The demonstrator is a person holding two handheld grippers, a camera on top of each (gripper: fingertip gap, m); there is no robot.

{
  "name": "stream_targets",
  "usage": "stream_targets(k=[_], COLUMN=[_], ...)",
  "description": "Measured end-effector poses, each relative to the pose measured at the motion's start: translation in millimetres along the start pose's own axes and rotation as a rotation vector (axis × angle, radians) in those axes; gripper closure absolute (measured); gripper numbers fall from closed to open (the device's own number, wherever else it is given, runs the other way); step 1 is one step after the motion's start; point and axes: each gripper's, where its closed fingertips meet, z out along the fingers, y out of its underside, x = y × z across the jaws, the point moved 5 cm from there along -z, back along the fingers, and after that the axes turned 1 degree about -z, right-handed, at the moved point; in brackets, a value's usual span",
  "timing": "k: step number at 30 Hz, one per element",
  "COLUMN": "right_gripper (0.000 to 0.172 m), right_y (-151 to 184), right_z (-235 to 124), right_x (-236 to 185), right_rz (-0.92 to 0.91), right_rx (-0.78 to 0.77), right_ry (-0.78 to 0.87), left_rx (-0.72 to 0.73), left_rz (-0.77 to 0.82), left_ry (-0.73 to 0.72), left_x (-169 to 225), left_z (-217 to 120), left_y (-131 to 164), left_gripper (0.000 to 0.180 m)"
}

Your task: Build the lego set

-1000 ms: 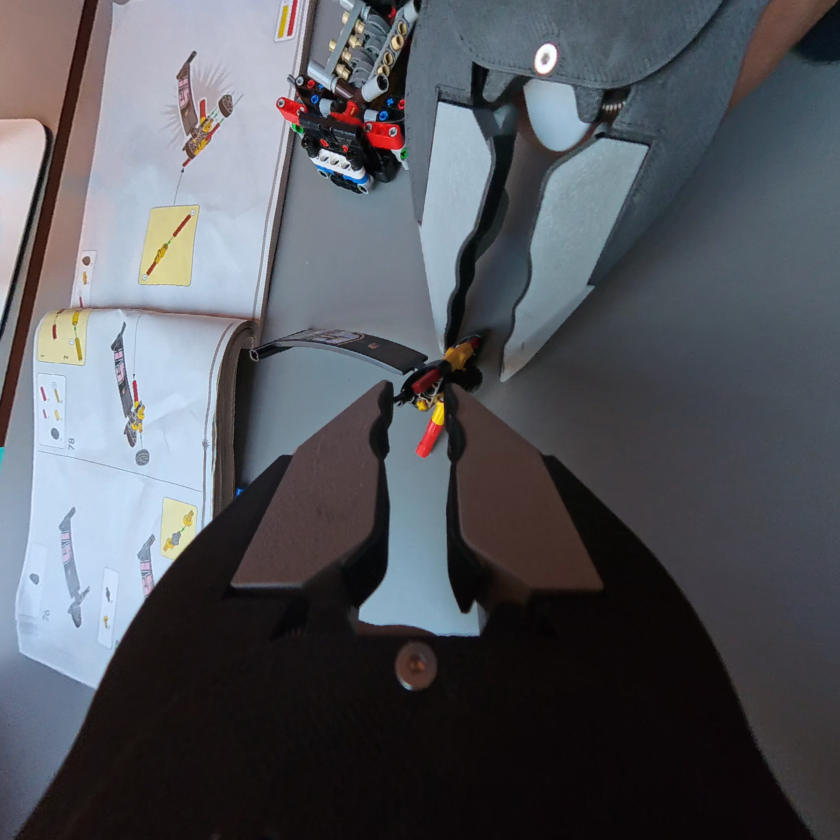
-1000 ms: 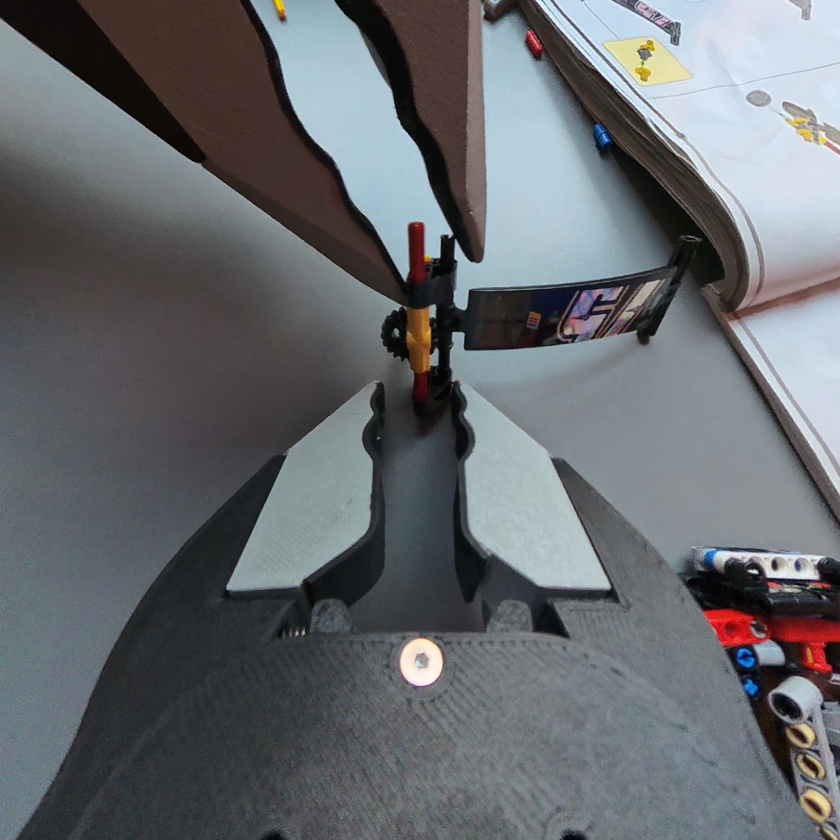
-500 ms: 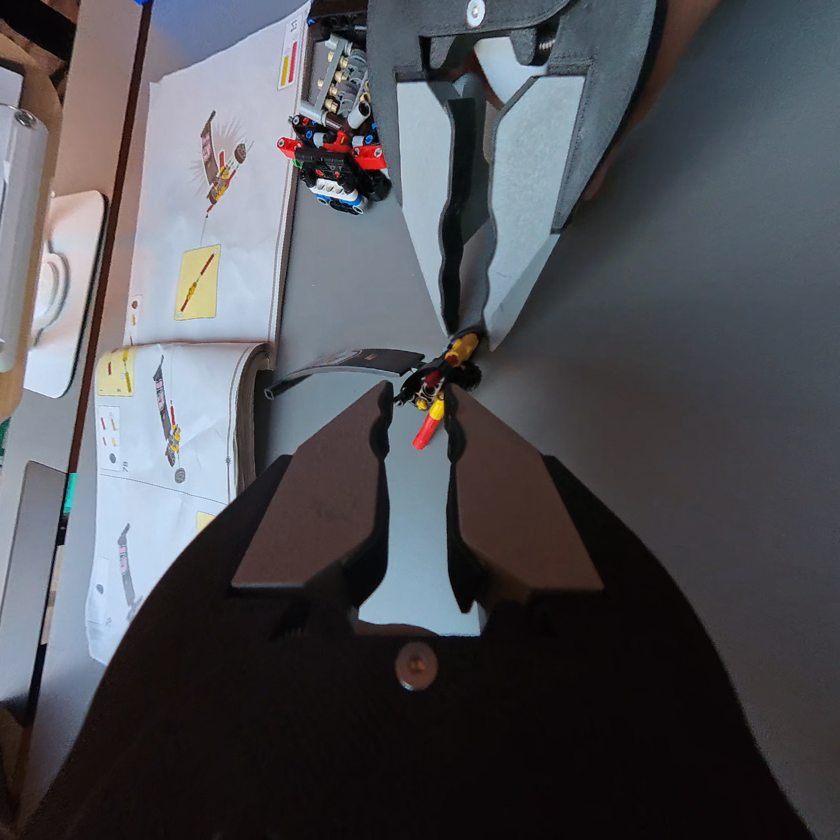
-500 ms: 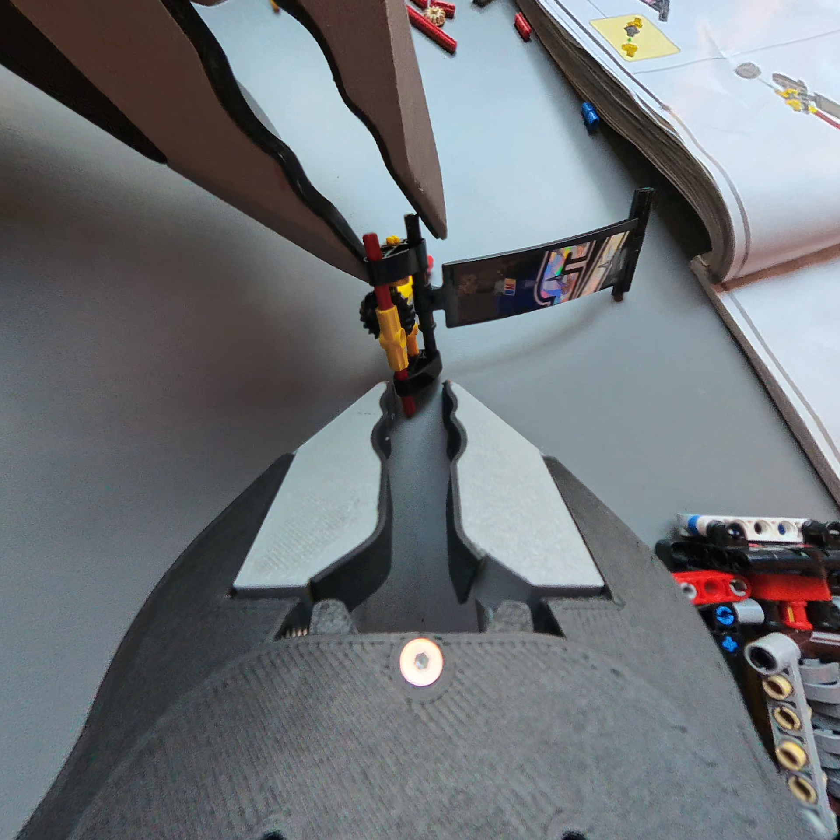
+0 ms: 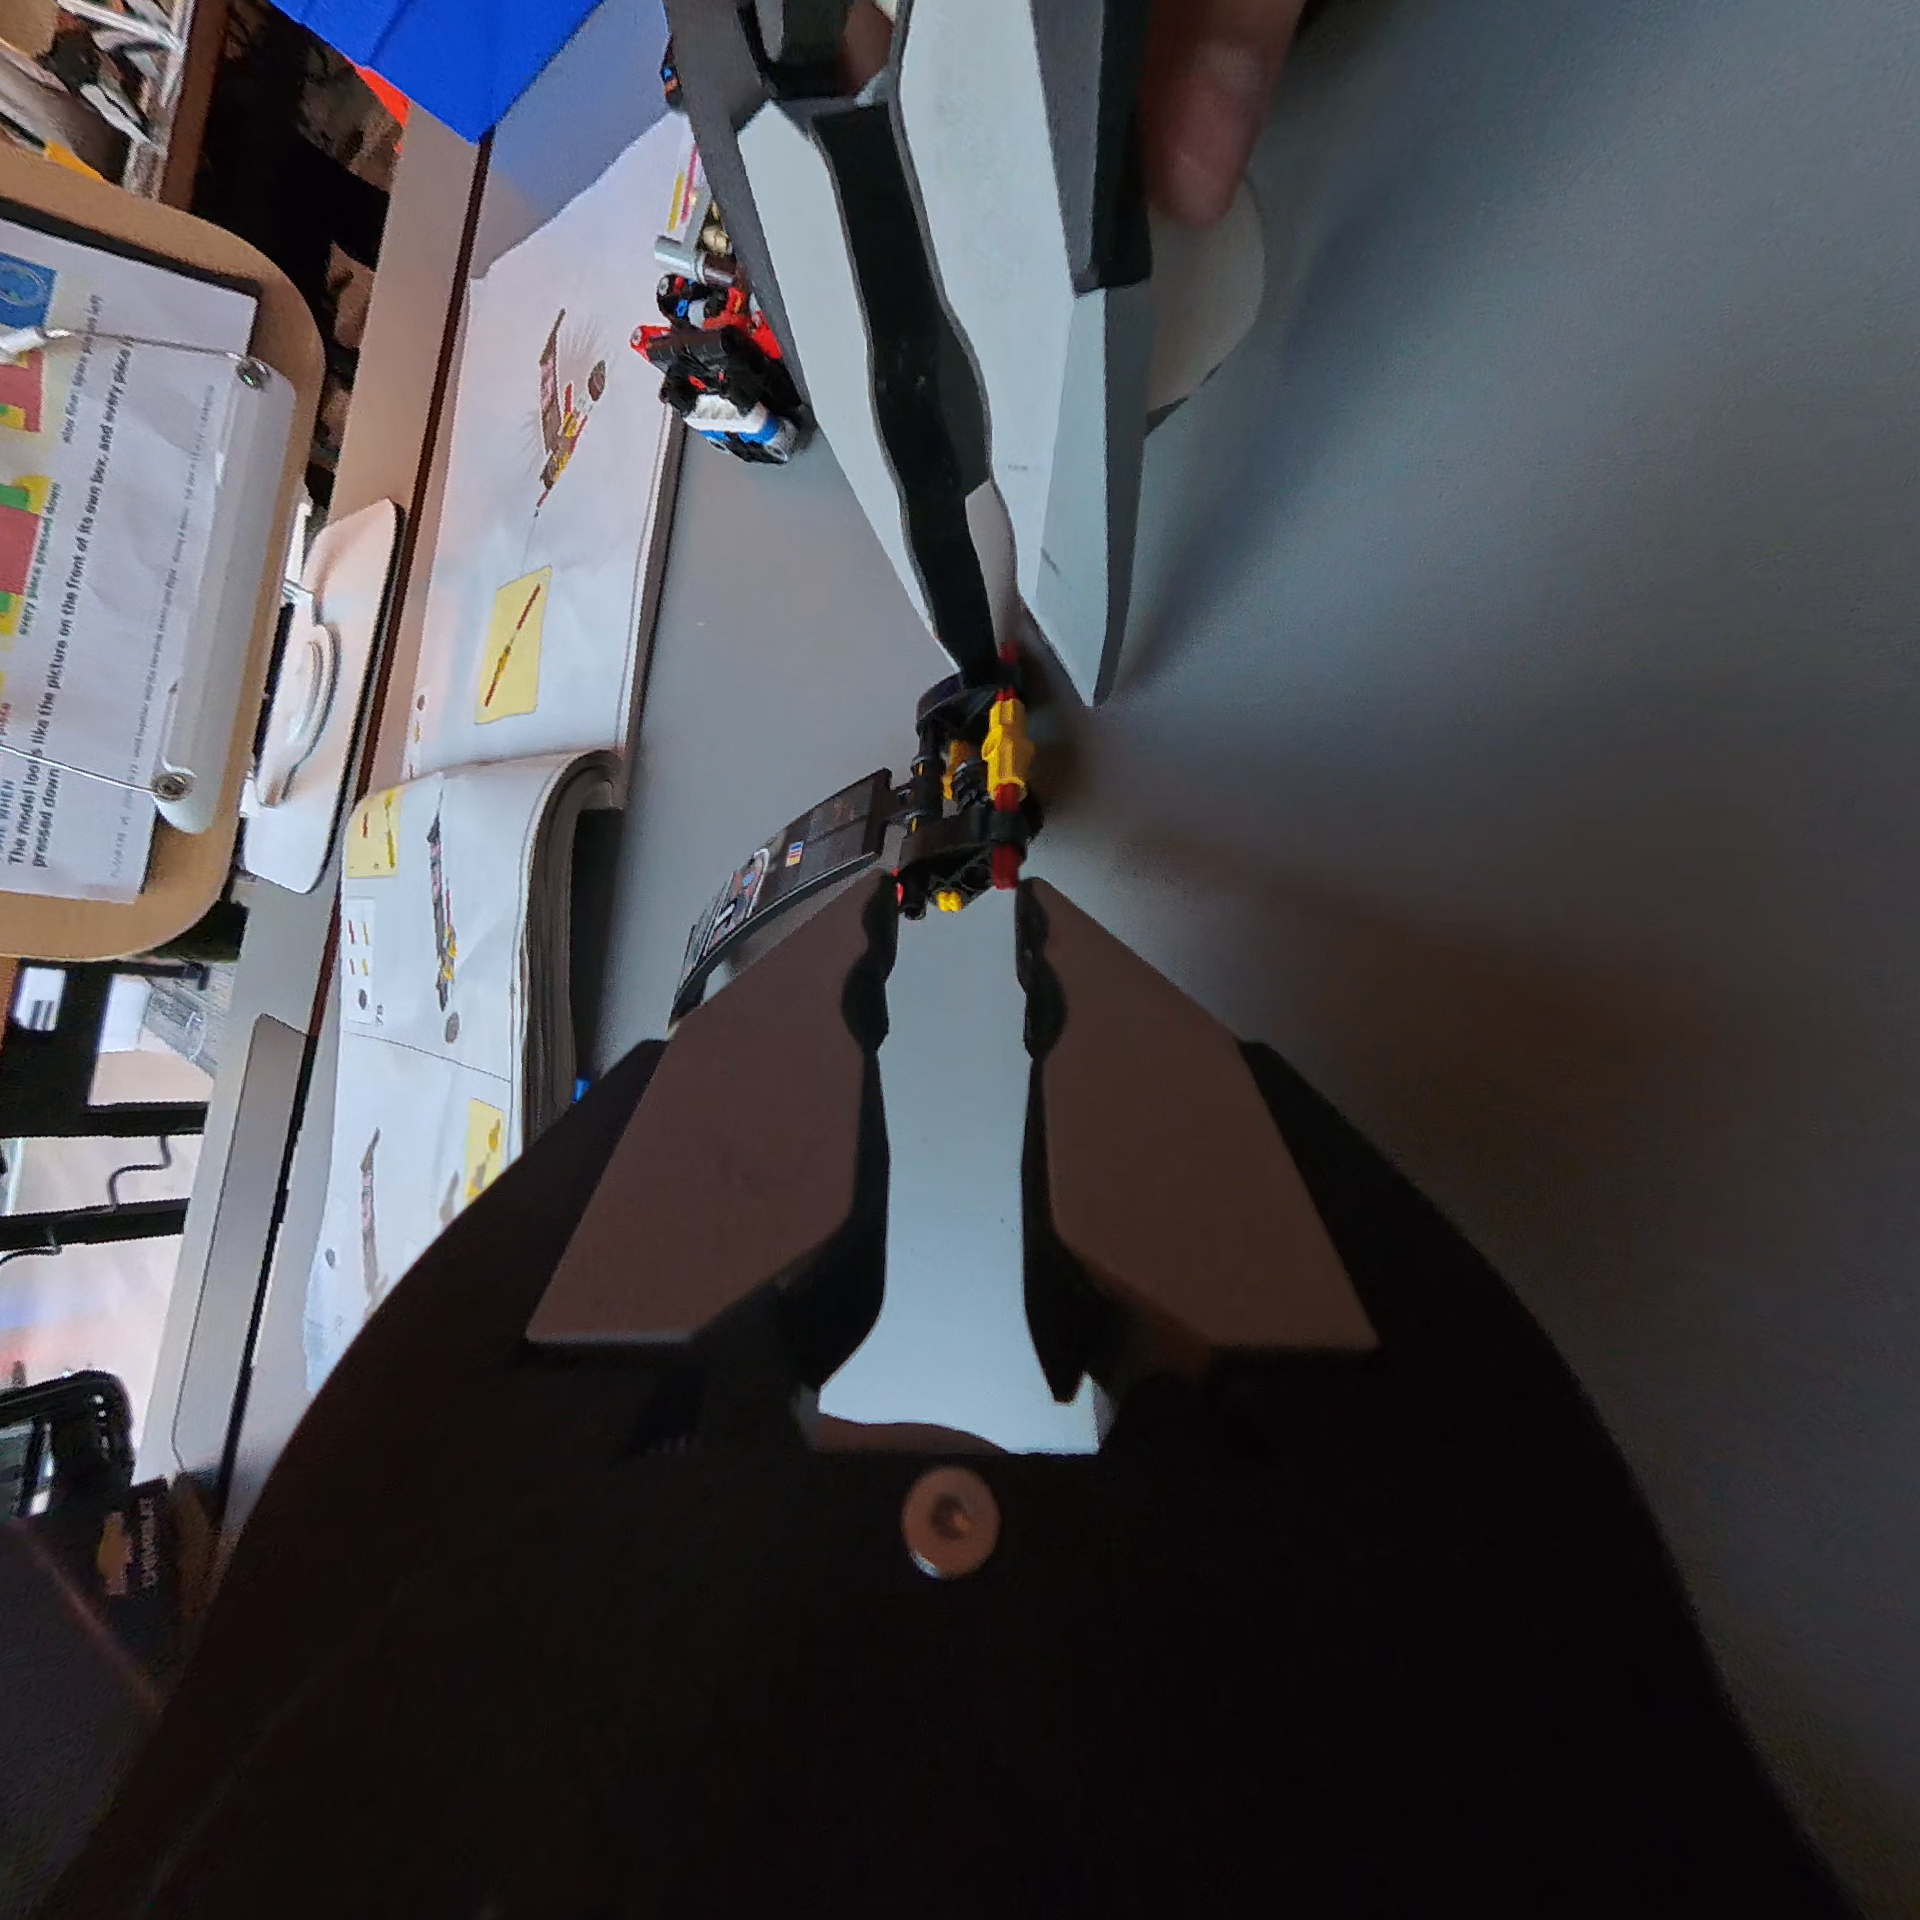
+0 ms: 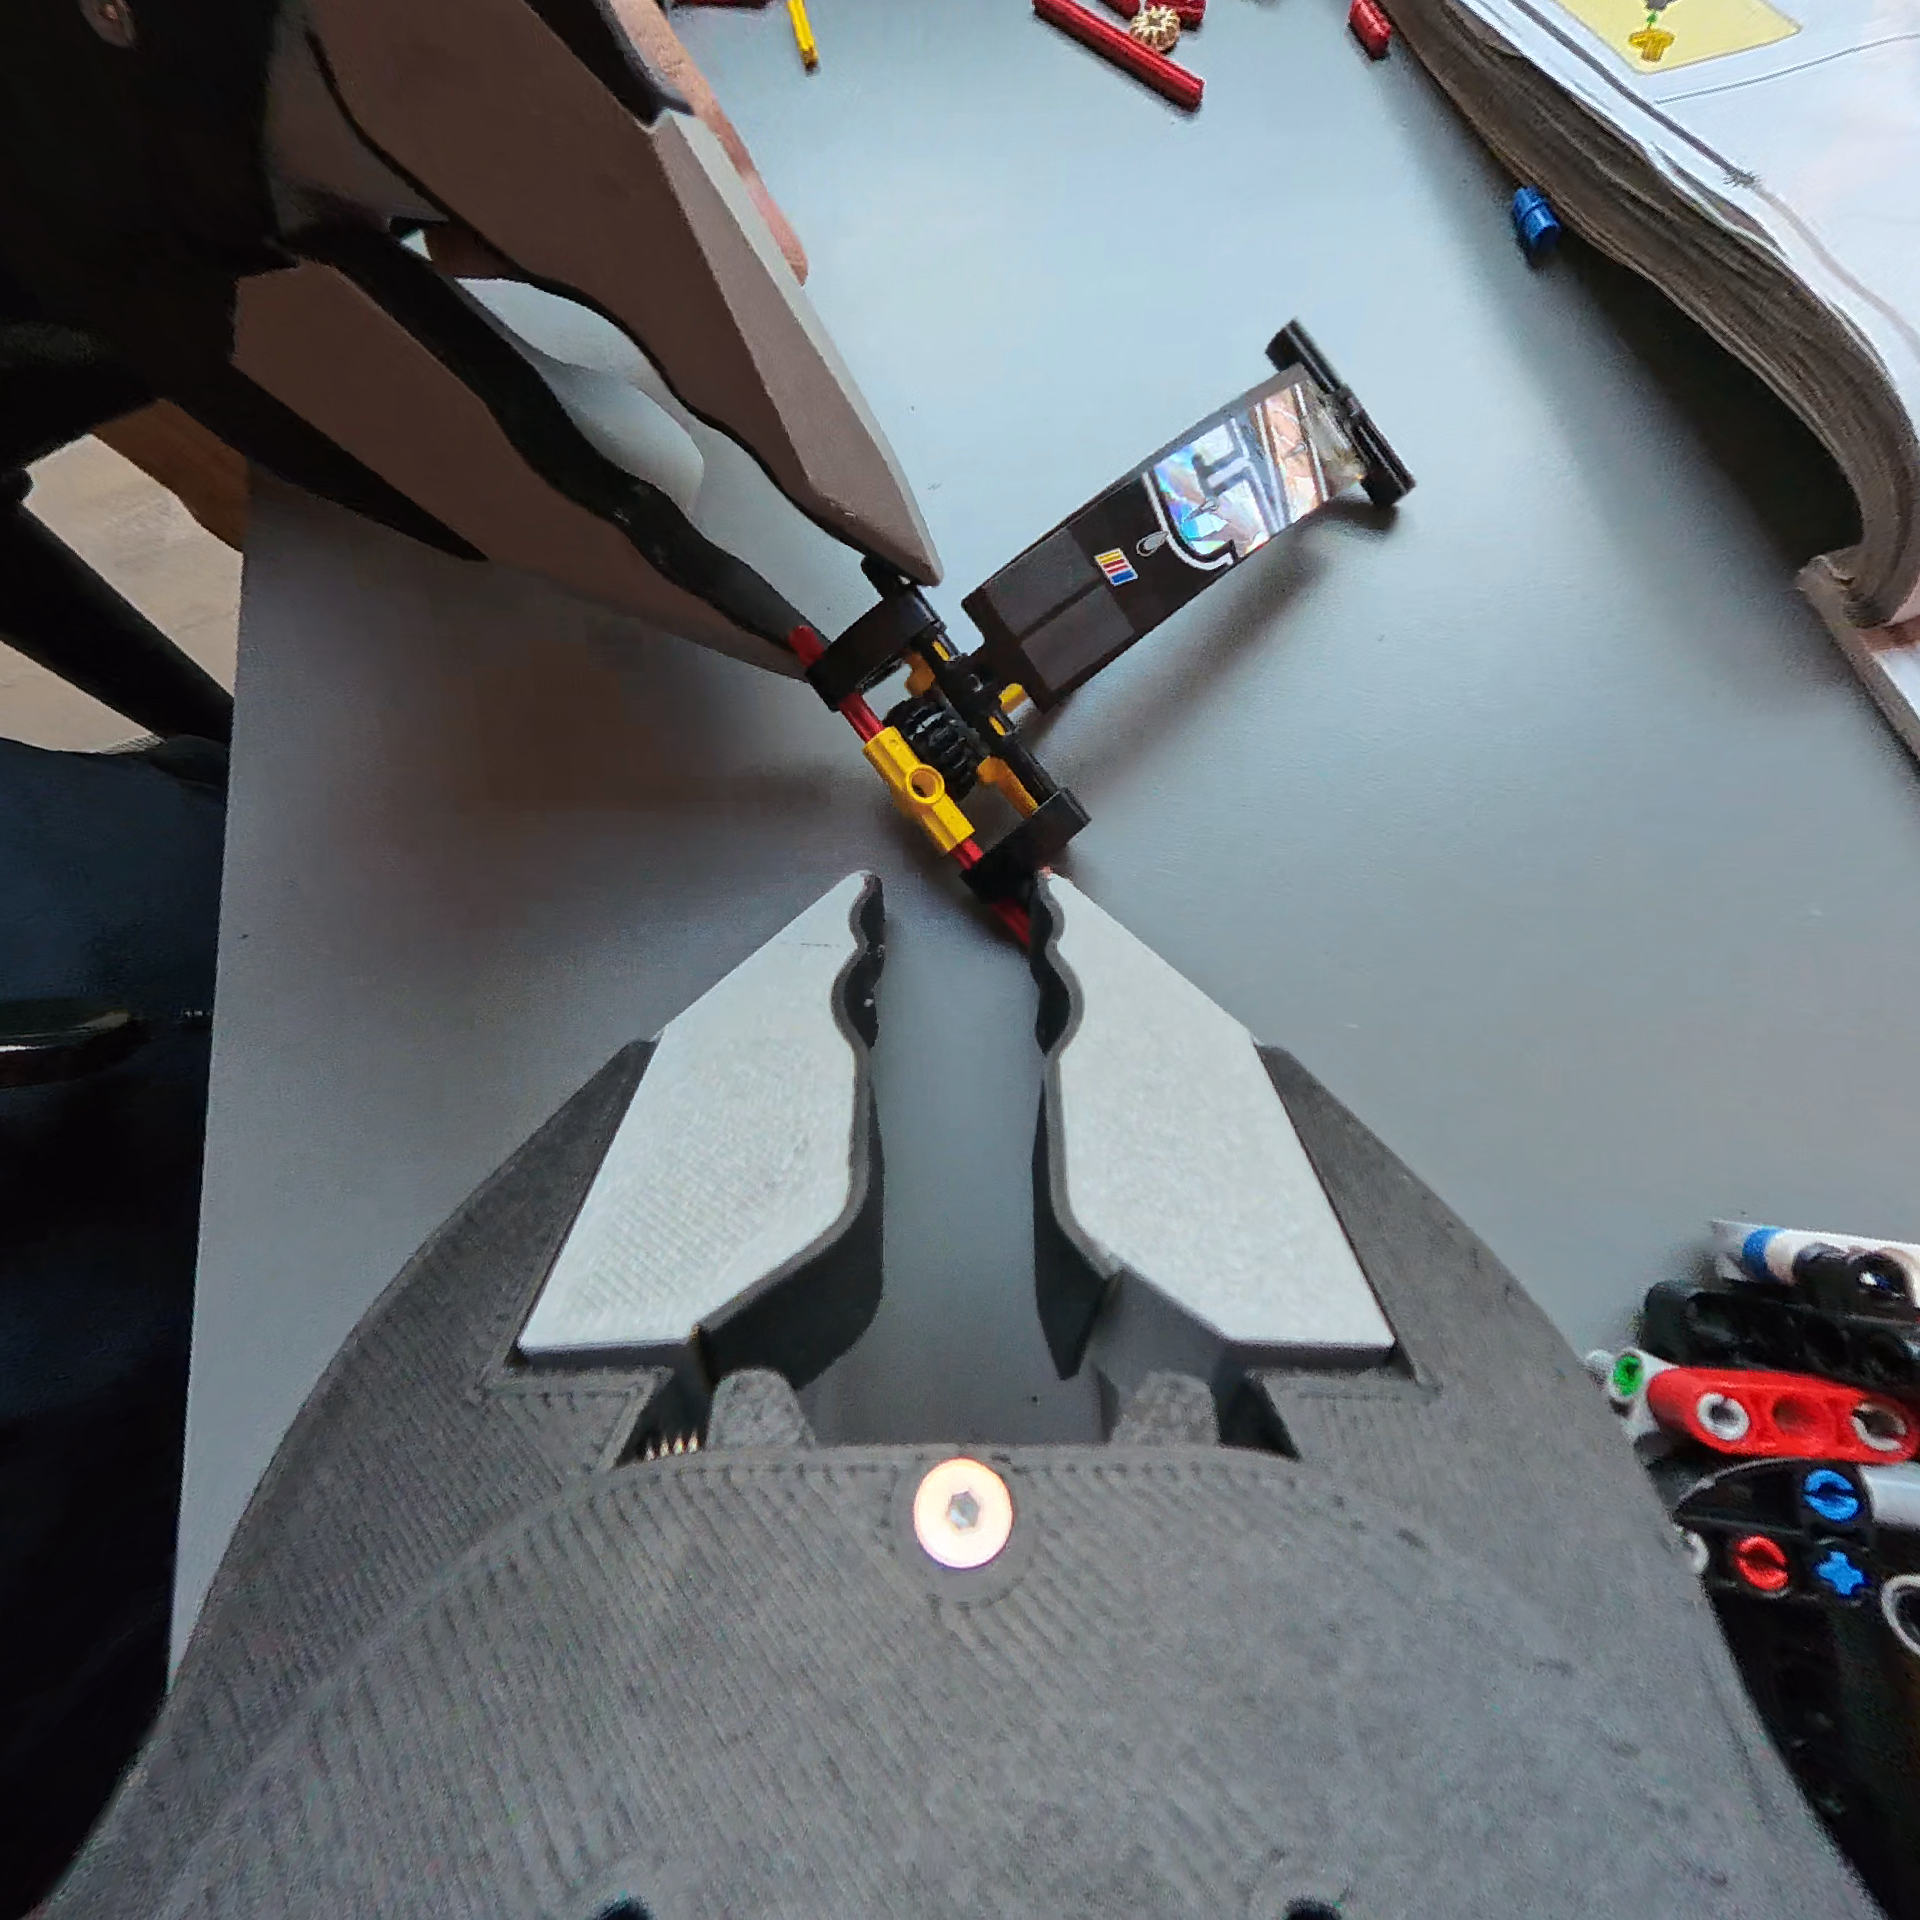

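l gripper [image 5: 956, 894] clamps black end of small brick assy [image 6: 935, 748]; r gripper [image 6: 956, 904] has just opened, red axle [image 6: 1006, 916] brushing 1 fingertip.

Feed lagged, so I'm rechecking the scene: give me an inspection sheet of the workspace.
Surface: grey table, matte.
Job's things: small brick assembly with red axle, yellow connector, black gear and stickered black panel; open instruction booklet.
Clutter: loose red axles, blue pin, partly built model.
Grippers: left gripper clamps the assembly's black end; right gripper open, one finger touching the red axle's tip.
Cables: nothing seen.
Surroundings: clipboard with printed sheet, blue box.
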Motion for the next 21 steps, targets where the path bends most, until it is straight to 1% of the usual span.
stream_targets(k=[6, 9, 15, 21], right_gripper=[0.147, 0.147, 0.145, 0.145], right_y=[1, 4, 10, 11], right_z=[1, -2, -11, -18], right_x=[-6, -8, -6, 2], right_rz=[-0.066, -0.099, -0.129, -0.158], right_rx=[-0.012, -0.019, -0.015, -0.009], right_ry=[0.004, -0.020, -0.067, -0.044], left_rx=[0.013, 0.015, 0.079, 0.114], left_rz=[-0.050, -0.085, -0.271, -0.382], left_ry=[0.033, 0.066, 0.202, 0.248], left_x=[3, 3, 1, -3], left_z=[-2, -5, -15, -13], left_y=[6, 9, 15, 12], left_gripper=[0.159, 0.152, 0.146, 0.143])
